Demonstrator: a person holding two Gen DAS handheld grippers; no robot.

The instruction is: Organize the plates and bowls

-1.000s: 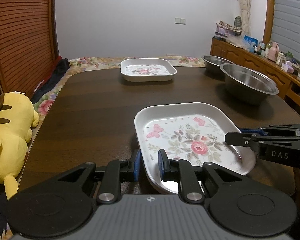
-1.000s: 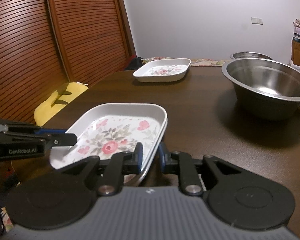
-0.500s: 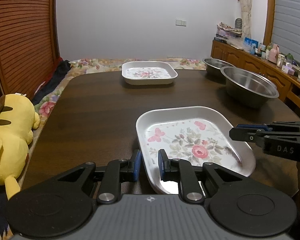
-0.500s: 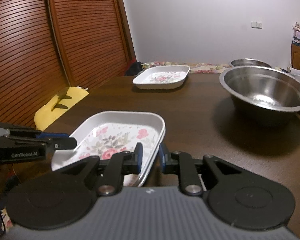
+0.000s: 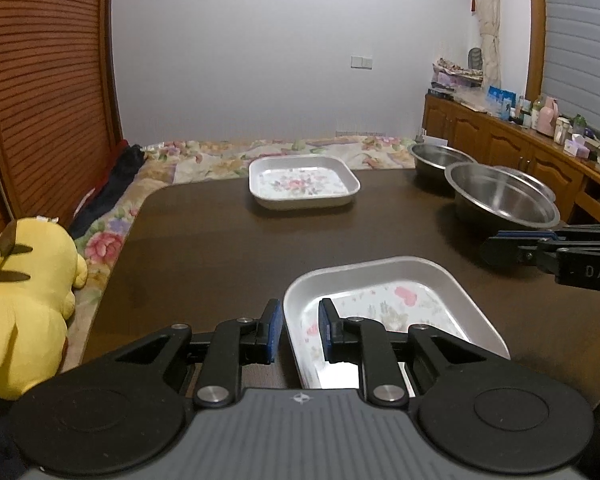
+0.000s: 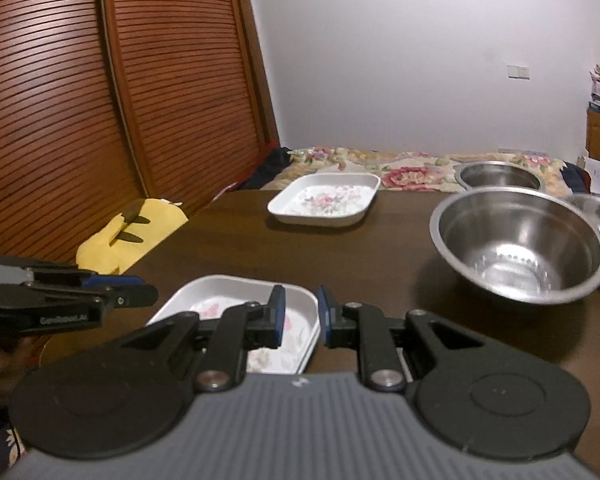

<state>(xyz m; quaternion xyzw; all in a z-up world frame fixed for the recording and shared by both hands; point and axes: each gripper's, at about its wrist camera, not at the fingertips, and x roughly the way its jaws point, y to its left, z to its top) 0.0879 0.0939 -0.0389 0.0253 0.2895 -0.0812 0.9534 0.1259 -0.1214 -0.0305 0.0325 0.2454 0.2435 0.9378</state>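
A: Left wrist view first. What's the left hand-held gripper [image 5: 299, 331] doing?

B: Its blue-padded fingers straddle the left rim of the near floral plate [image 5: 396, 304], one finger inside the rim and one outside. Whether they press the rim or leave a slight gap, I cannot tell. The plate sits low over the near edge of the dark tabletop [image 5: 228, 248].

A: Anything else there?

B: A second floral plate [image 5: 303, 181] rests at the far end of the tabletop. Two steel bowls stand on the right, the large bowl [image 5: 500, 196] nearer, the small bowl [image 5: 440, 156] behind it. A yellow plush toy [image 5: 24, 304] lies beside the tabletop on the left. The right hand-held gripper [image 5: 488, 246] comes in from the right, fingers close together, apart from the near plate.

A: And the right wrist view?

B: The right one's fingers bracket that plate's right rim; gripped or not is unclear. The left hand-held gripper enters from the left.
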